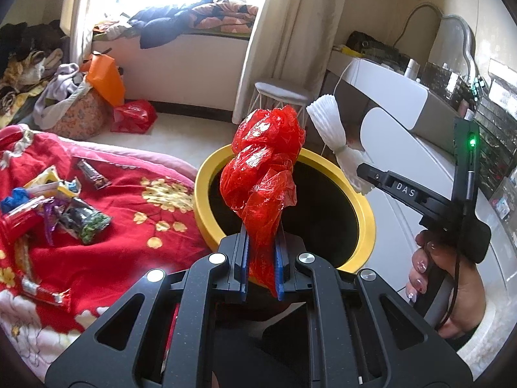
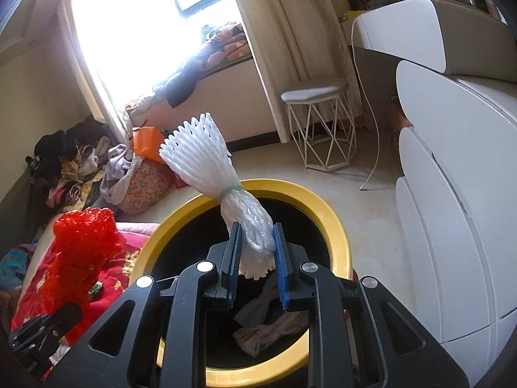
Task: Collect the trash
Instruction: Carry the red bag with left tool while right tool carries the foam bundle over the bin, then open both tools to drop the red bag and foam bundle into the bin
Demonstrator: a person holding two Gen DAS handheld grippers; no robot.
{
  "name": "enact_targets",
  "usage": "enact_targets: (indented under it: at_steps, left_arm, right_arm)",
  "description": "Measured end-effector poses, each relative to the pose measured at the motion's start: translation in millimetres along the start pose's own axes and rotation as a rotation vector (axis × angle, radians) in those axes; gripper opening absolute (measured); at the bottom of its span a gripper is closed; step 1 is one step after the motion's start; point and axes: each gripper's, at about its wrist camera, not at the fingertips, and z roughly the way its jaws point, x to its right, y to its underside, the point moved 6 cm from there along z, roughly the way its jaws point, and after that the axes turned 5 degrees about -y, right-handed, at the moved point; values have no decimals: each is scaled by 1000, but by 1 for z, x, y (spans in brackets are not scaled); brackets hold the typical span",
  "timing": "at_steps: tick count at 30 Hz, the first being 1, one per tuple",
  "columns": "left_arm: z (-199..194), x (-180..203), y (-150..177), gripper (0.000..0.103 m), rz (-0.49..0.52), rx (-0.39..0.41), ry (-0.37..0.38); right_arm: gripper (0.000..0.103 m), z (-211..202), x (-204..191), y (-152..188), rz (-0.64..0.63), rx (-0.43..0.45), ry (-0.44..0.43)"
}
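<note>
Tongs in the left hand [image 1: 261, 268], seen from the left wrist, are clenched on a crumpled red plastic bag [image 1: 263, 174], which stands up above the near side of a yellow-rimmed bin [image 1: 202, 194]. Beside the bin, loose wrappers [image 1: 64, 207] lie on a red bed cover [image 1: 129, 249]. At the right edge, a hand [image 1: 442, 278] holds the other tool. The bag is light and billowy; if let go from here it may catch on the rim or drift onto the bed. How deep the bin goes cannot be made out against its dark inside.

From the right wrist, the right tongs [image 2: 257, 265] grip the lower end of a white foam net bundle [image 2: 223, 190], tied with a band and tilted over the bin's opening. Crumpled paper [image 2: 268, 333] already lies at the bottom. The bundle's wide upper end leans past the far rim, so it could tip outside on release. Only a corner of the left tool shows, and its grip is hidden.
</note>
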Motion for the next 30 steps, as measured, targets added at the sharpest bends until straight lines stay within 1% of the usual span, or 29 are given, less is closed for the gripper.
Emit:
enact_targets:
  at_steps: [6,11,13,14,15,16,17,18,19,20,22,23,25,26,30]
  left_arm:
    - [20,2,-7,8,3,-29,0]
    - [36,2,-14,8,-24,-57,14]
    - [43,4,-16,8,-28,-67,23]
    - [46,5,-17,9,-27,-70,27]
    - [50,6,-18,16,-24,-75,26]
    - [52,6,-18,30,-24,-80,28]
    - [53,5,-19,35,-32,-81,27]
    - [53,4,-19,44,-37,-78,26]
    - [51,3,-19,51,-42,-73,24]
    - [48,1,-20,54,-44,-63,16]
    - [41,-2,-20,75,-50,-45,-4]
    - [37,-5,-21,79,-59,-33,-12]
    - [29,-11,-21,90,-76,-17,-21]
    - [24,-15,-20,93,-86,-7,-30]
    - [10,-29,-19,92,-123,15,-62]
  right_arm:
    - [19,4,3,2,16,-25,-5]
    - [22,8,3,3,20,-37,-19]
    - [26,8,4,3,23,-36,-16]
    - [31,9,5,3,27,-36,-18]
    - [34,9,7,3,33,-36,-17]
    - [39,9,9,3,41,-35,-14]
    - [43,9,10,3,46,-33,-12]
    - [45,8,11,3,50,-30,-10]
    - [46,7,12,2,55,-24,-8]
    - [48,6,13,1,59,-18,-5]
    - [52,5,14,1,61,-9,2]
    - [53,4,13,0,58,-2,7]
    - [57,2,9,0,39,10,14]
    - [60,1,6,0,31,17,17]
    - [67,-2,-3,-1,9,41,3]
